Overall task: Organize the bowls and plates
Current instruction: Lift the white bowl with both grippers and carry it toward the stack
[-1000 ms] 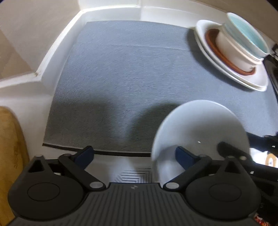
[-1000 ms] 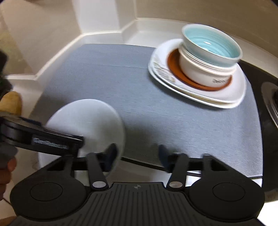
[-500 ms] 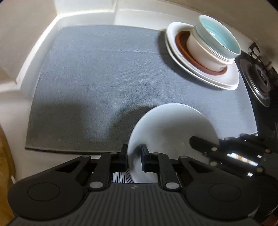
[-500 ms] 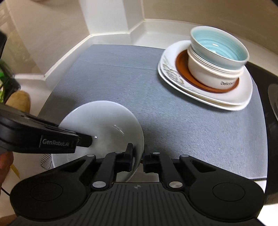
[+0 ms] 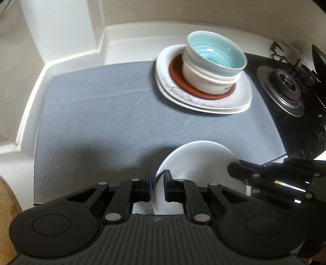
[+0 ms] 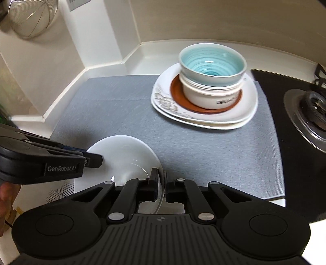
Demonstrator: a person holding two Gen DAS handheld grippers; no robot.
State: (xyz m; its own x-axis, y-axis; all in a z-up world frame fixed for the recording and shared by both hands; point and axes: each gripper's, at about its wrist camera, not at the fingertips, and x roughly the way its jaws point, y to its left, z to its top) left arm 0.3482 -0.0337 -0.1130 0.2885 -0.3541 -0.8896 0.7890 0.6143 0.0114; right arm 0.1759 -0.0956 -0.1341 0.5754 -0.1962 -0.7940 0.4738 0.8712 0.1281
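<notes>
A white bowl point(image 5: 195, 161) is held above the near edge of the grey mat point(image 5: 101, 122). My left gripper point(image 5: 158, 181) is shut on its left rim. My right gripper point(image 6: 162, 181) is shut on its right rim; the bowl also shows in the right wrist view point(image 6: 122, 155). At the far right of the mat stands a stack: white square plates point(image 6: 203, 120), a brown plate point(image 6: 179, 95), a cream bowl point(image 6: 207, 95) and a turquoise bowl point(image 6: 212, 63) on top. The stack shows in the left wrist view too point(image 5: 212, 61).
A black gas hob with a burner point(image 5: 285, 89) lies right of the mat. White counter walls point(image 5: 67, 53) enclose the back and left. A wooden board edge point(image 5: 8, 195) is at the near left. A wire strainer point(image 6: 30, 16) hangs at the upper left.
Both grippers closed on the white bowl's rim and lifted it. The views have moved up and toward the stack.
</notes>
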